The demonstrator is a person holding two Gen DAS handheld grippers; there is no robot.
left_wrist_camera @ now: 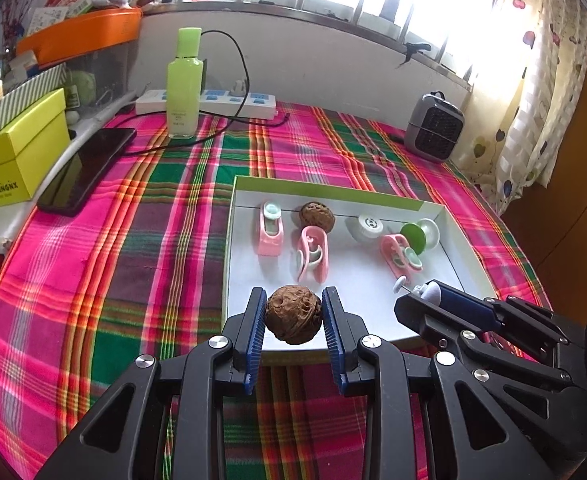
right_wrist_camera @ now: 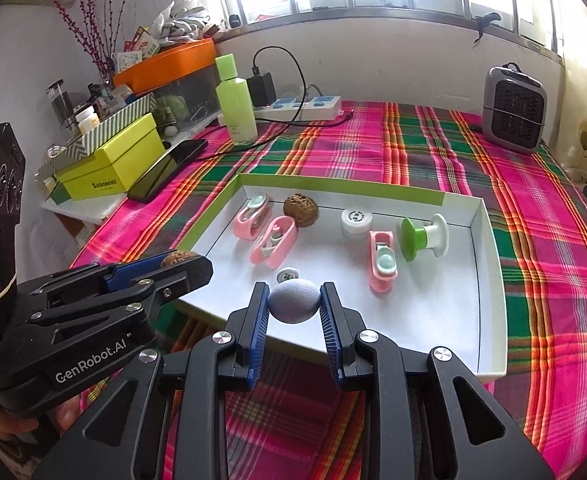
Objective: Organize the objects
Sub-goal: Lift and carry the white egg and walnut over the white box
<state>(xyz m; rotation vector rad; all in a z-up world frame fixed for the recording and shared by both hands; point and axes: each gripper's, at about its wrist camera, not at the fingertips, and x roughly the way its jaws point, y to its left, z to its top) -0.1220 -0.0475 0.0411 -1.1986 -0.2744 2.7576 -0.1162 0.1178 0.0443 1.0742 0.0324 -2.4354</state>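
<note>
Two walnuts [left_wrist_camera: 292, 314] [left_wrist_camera: 316, 217], one half-hidden (right view)

Walnut [left_wrist_camera: 293, 314] between left tongs [left_wrist_camera: 293, 312] above white tray [left_wrist_camera: 373, 320] on plaid cloth [left_wrist_camera: 133, 240].

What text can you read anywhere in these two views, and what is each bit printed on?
"GenRobot.AI": side of the left gripper.
"SUISHANGNX": front of the yellow-green box; the smaller line beneath is unreadable.
Green bottle label: too small to read.
Cards in the orange tray: blurred.

cloth [left_wrist_camera: 165, 216] – pink-green plaid; tray [left_wrist_camera: 333, 194] – white, green rim; walnut [left_wrist_camera: 293, 314] – brown; bottle [left_wrist_camera: 184, 80] – lime
</note>
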